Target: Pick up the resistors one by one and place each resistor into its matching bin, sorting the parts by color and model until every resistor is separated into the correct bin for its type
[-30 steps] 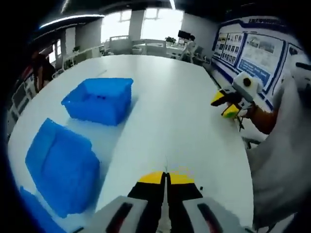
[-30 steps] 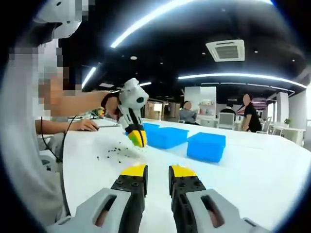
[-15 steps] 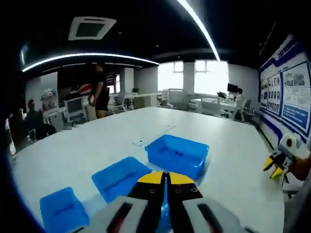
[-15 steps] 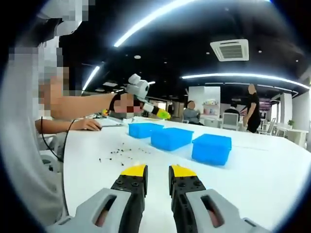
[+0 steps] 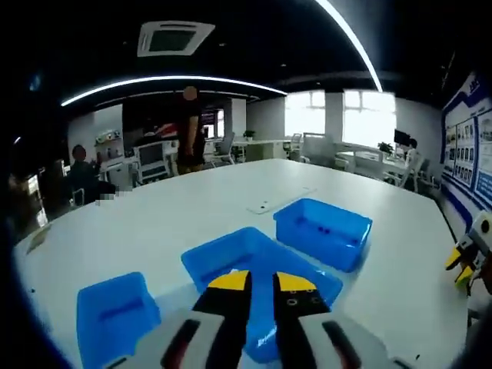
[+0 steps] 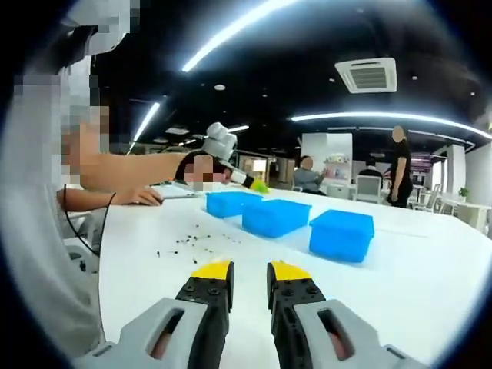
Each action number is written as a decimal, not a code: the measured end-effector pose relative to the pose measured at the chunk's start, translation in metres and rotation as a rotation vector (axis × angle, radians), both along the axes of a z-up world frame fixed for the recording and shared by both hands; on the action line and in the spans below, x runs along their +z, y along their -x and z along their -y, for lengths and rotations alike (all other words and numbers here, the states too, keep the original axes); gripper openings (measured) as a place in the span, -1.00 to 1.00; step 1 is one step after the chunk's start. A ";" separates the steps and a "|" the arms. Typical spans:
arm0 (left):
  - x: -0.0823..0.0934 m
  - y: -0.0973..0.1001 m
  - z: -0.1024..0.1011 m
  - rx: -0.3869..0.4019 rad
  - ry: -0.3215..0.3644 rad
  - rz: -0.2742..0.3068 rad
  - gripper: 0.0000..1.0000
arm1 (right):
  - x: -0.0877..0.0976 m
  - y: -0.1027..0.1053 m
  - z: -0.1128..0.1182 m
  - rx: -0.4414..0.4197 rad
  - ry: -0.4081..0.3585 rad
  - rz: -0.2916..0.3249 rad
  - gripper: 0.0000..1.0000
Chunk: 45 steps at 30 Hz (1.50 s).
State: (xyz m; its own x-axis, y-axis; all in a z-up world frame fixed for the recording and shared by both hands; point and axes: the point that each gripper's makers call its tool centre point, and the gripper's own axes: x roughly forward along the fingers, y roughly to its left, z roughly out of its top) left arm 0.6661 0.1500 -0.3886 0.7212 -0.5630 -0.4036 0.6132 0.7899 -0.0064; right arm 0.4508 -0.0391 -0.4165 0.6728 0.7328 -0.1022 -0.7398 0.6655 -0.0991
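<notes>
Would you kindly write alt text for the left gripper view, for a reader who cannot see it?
The left gripper, slightly open and empty, hangs above the middle bin of three blue bins on a white table. A nearer bin sits lower left, a farther one upper right, and the right gripper shows at the right edge.

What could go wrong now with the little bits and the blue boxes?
1. The left gripper is open above the middle bin; nothing is visible between its jaws, so the part may have dropped in a wrong bin.
2. The three bins look alike, so mixing types seems easy.
3. The resistors lie loose near the table edge, where a sleeve could sweep some off.
</notes>
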 end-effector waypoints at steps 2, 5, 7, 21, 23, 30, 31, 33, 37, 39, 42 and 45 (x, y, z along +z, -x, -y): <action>0.002 0.002 -0.001 -0.005 0.005 0.001 -0.71 | 0.000 0.000 -0.001 0.001 0.000 -0.002 -0.60; 0.007 0.007 -0.003 -0.007 0.010 0.011 -0.71 | 0.002 -0.001 -0.001 0.002 0.004 0.002 -0.60; 0.012 0.012 -0.005 -0.018 0.003 0.019 -0.71 | 0.004 -0.001 -0.001 0.003 0.002 0.005 -0.60; 0.021 0.076 -0.063 -0.047 -0.169 0.032 -0.71 | 0.001 -0.001 -0.004 0.024 0.005 -0.012 -0.60; 0.006 0.091 -0.063 -0.097 -0.221 -0.023 -0.71 | 0.000 -0.001 -0.004 0.025 0.006 -0.014 -0.60; -0.037 0.142 -0.054 -0.332 -0.316 -0.228 -0.71 | -0.001 -0.001 -0.005 0.026 0.010 -0.017 -0.60; -0.039 0.143 -0.051 -0.336 -0.299 -0.244 -0.70 | -0.002 0.000 -0.005 0.027 0.011 -0.019 -0.60; -0.045 0.139 -0.043 -0.338 -0.300 -0.262 -0.69 | -0.004 0.000 -0.006 0.028 0.011 -0.025 -0.60; -0.056 0.134 -0.019 -0.375 -0.343 -0.262 -0.69 | -0.004 0.001 -0.008 0.033 0.016 -0.026 -0.60; -0.060 0.133 -0.005 -0.400 -0.337 -0.268 -0.69 | -0.001 0.002 -0.008 0.032 0.015 -0.020 -0.60; -0.065 0.134 0.012 -0.440 -0.339 -0.277 -0.69 | 0.001 0.003 -0.004 0.025 0.010 -0.018 -0.60; -0.072 0.131 0.027 -0.470 -0.353 -0.285 -0.69 | 0.000 0.004 -0.001 0.020 0.017 -0.019 -0.60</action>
State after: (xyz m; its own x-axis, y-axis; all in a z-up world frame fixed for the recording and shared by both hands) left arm 0.5353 0.1234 -0.4611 0.2681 -0.5910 -0.7608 0.9061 0.4229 -0.0092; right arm 0.4463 -0.0376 -0.4167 0.6559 0.7441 -0.1271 -0.7548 0.6489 -0.0959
